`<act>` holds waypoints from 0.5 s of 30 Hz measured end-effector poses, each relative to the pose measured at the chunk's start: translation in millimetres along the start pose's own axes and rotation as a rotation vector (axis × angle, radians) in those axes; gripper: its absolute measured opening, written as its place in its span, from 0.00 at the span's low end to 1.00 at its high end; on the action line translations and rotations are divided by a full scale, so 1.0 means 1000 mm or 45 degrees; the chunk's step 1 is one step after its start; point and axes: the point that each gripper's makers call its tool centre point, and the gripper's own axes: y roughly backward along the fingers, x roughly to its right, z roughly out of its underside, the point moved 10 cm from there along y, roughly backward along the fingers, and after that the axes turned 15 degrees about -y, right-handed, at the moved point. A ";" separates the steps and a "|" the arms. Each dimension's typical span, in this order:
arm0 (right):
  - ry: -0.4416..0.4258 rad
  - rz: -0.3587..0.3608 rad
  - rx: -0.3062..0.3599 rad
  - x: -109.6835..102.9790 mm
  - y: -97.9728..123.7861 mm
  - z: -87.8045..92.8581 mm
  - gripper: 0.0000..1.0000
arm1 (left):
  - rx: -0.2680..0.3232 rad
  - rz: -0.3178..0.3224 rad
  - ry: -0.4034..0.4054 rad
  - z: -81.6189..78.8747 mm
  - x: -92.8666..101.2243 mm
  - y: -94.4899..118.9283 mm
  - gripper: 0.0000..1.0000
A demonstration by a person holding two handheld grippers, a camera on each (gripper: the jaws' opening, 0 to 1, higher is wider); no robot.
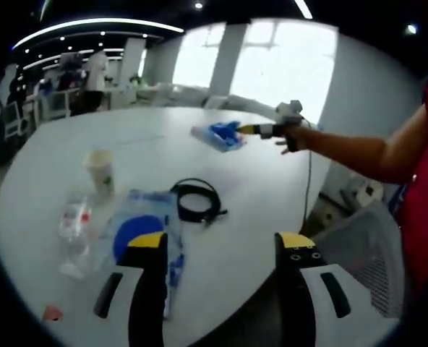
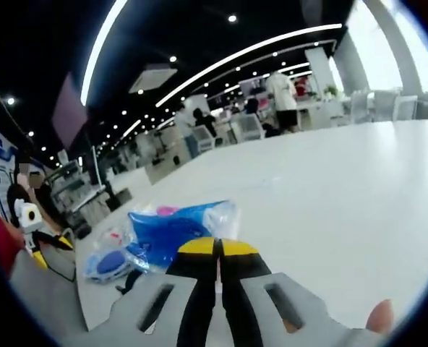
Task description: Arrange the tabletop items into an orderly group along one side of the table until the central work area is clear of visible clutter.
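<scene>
Tabletop (image 1: 264, 188), white & wide, carries the clutter in left gripper view. Person's arm reaches in from the right edge, body cut off by the frame. Flat clear packet w/ blue disc (image 1: 138, 231) lies near the bottom, partly hidden behind the left tongs (image 1: 225, 242), whose jaws stand wide apart w/ nothing between them. Black cable coil (image 1: 197, 200) sits just beside the packet, toward tabletop centre. Blue plastic bag (image 1: 220, 135) lies far across, near the window side; right tongs (image 1: 244, 130) are at its edge there. In right gripper view the right tongs (image 2: 217, 249) have yellow tips pressed together right at the crinkled blue plastic bag (image 2: 174, 230); can't tell if a fold is pinched betw. them. Clear plastic bottle (image 1: 75, 228) is left of the packet, outline hard to read, upright or lying unclear. Paper cup (image 1: 100, 172) stands upright beyond the bottle. Small red scrap (image 1: 52, 313) near the bottom-left edge, too blurred to identify.
</scene>
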 end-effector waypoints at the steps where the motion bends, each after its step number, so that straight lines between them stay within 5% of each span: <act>1: -0.009 0.009 0.009 0.002 0.000 -0.002 0.01 | -0.002 -0.002 0.002 0.000 0.000 0.000 0.56; 15: -0.081 0.146 0.046 0.050 -0.008 -0.007 0.01 | -0.033 -0.034 0.028 0.005 -0.004 -0.001 0.56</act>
